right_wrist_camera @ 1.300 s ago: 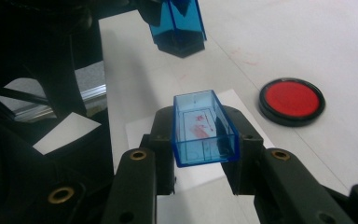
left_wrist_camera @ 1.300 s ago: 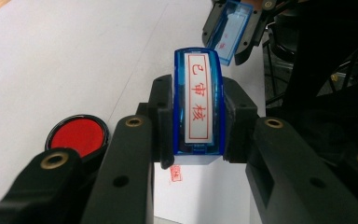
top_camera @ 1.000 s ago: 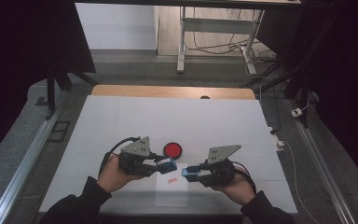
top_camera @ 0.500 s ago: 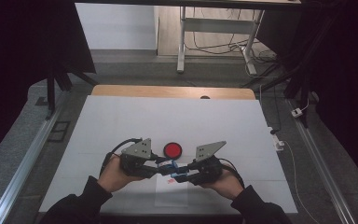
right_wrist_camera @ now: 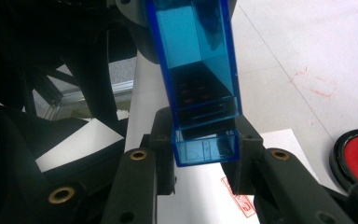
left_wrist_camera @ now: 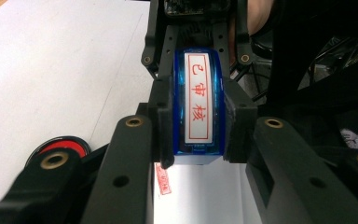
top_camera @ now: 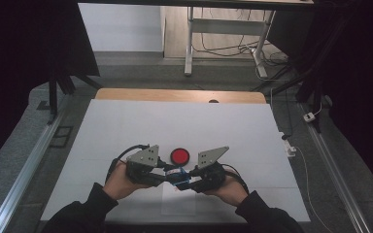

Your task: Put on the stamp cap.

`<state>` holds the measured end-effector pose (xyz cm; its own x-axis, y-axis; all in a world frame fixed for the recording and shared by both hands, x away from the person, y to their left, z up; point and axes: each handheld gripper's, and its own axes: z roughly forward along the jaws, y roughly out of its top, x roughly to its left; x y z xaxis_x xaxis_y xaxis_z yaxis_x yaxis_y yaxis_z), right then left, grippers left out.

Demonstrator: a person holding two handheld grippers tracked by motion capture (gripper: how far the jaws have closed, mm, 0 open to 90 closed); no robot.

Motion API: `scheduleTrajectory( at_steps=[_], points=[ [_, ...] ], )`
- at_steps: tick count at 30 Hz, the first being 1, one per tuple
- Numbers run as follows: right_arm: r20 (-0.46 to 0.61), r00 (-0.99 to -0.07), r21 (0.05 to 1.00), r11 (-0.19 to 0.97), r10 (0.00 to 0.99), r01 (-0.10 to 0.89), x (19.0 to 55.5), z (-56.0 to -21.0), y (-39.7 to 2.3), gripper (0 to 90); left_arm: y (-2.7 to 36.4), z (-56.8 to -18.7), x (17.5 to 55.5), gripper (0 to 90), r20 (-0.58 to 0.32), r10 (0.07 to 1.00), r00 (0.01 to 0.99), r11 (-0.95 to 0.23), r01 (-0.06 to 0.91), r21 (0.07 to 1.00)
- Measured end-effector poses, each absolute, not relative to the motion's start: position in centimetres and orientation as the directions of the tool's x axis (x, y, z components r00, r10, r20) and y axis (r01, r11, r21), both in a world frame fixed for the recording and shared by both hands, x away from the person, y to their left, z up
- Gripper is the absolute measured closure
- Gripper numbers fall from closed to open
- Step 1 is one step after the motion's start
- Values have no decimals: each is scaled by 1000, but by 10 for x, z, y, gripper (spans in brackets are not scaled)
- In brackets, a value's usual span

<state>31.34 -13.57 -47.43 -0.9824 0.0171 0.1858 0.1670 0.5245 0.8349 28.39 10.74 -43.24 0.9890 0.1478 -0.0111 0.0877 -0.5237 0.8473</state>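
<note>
A white tabletop (top_camera: 126, 126) with a bare wooden strip at its far edge stands in a dim room, with metal rails on either side of it. Nearest the person, a white sheet of paper (top_camera: 179, 204) lies flat and already bears a red stamped mark (right_wrist_camera: 237, 198), so one impression looks done. Just above the sheet, the left tongs (top_camera: 167, 175) and the right tongs (top_camera: 184, 182) meet end to end on one translucent blue plastic self-inking stamp (left_wrist_camera: 198, 107). The left pair is clamped tight on the part with the white label printed in red characters, and the right pair is squeezed on the clear blue cap end (right_wrist_camera: 205, 149). The stamp hangs in the air over the paper, not on it. Judging by this, the cap is being fitted or pulled off; which one I cannot tell. Just beyond the tongs, a round red ink pad in a black case (top_camera: 179, 156) sits open and apart.
</note>
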Motion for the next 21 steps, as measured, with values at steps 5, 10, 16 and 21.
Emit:
scheduleTrajectory(
  at_steps=[5, 10, 16, 21],
  points=[
    [190, -982, 838, 519, 12, 169, 314, -474, -136, 681, 108, -433, 285, 694, -13, 136, 991, -514, 82, 854],
    [187, -982, 849, 506, -16, 154, 313, -472, -136, 682, 107, -435, 285, 694, -12, 114, 993, -512, 70, 856],
    [183, -983, 864, 481, -32, 146, 312, -470, -138, 685, 110, -435, 287, 694, -45, 102, 994, -470, 88, 878],
    [180, -983, 871, 471, -41, 140, 312, -467, -139, 685, 110, -436, 288, 694, -52, 98, 994, -463, 92, 882]
  ],
)
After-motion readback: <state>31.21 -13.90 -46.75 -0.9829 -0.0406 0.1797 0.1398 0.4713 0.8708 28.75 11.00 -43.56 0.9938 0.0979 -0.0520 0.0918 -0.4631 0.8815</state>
